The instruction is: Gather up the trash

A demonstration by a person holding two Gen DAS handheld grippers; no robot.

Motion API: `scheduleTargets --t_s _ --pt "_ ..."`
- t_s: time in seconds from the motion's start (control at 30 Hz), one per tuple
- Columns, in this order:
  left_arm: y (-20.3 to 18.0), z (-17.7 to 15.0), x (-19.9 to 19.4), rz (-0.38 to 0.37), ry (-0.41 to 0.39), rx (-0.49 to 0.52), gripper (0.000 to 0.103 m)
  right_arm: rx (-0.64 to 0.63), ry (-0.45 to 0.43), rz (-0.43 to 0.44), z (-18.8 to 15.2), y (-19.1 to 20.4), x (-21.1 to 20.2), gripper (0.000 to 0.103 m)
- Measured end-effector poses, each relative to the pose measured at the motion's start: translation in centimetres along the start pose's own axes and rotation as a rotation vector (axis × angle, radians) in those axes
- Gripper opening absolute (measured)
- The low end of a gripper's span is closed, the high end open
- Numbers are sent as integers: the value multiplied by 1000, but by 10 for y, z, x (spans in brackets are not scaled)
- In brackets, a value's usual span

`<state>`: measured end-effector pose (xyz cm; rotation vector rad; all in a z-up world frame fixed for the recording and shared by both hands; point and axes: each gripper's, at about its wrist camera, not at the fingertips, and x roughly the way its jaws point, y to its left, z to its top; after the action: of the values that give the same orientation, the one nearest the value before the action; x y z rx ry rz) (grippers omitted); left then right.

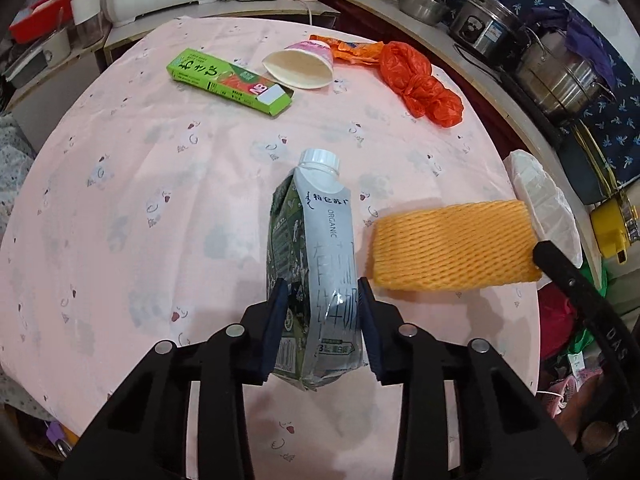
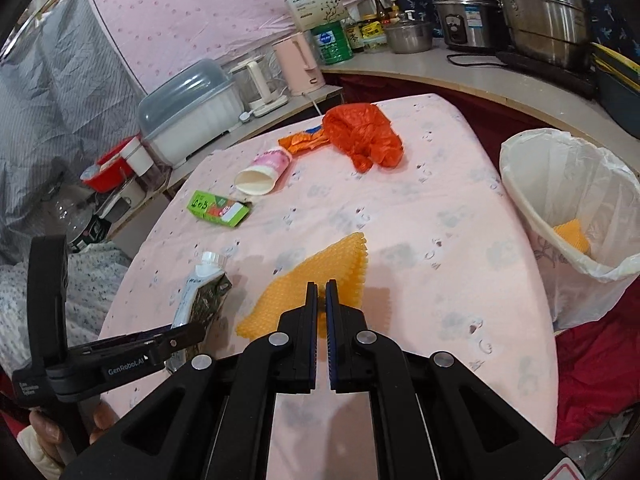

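A crushed grey-green milk carton [image 1: 312, 248] with a white cap sits between the pads of my left gripper [image 1: 322, 286], which is shut on its lower half. The right wrist view shows that carton [image 2: 204, 292] tilted, cap up, at the table's left edge. My right gripper [image 2: 322, 286] is shut on a corner of an orange foam net [image 2: 312, 276], which hangs just above the pink tablecloth [image 2: 420, 240]. The net [image 1: 452, 246] lies right of the carton. Farther back are a green box [image 1: 232, 80], a tipped paper cup [image 1: 300, 66] and a red plastic bag [image 1: 416, 80].
A white-lined bin [image 2: 568, 184] stands off the table's right edge with an orange foam piece [image 2: 572, 234] inside. An orange wrapper [image 2: 300, 140] lies beside the red bag. Pots [image 2: 544, 12], a pink kettle [image 2: 300, 64] and a covered dish box [image 2: 188, 108] fill the counters behind.
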<state>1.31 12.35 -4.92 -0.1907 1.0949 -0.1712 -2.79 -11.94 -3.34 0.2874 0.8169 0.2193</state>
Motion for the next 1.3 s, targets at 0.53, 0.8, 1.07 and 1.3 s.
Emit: scheduleTargets --t_s 0.53,0.8,1.07,1.3 --pt "15 24 20 85 -2 34 21 33 -47 -21 25 -14 1 5" --pt "-16 45 10 15 -40 87 20 44 -112 -47 47 -23 -13 5" --pt "-75 66 9 -70 -71 174 20 86 -176 -94 65 -51 -32 5" --pt "-141 84 23 -138 -75 267 20 131 -230 -164 76 -85 -47 5"
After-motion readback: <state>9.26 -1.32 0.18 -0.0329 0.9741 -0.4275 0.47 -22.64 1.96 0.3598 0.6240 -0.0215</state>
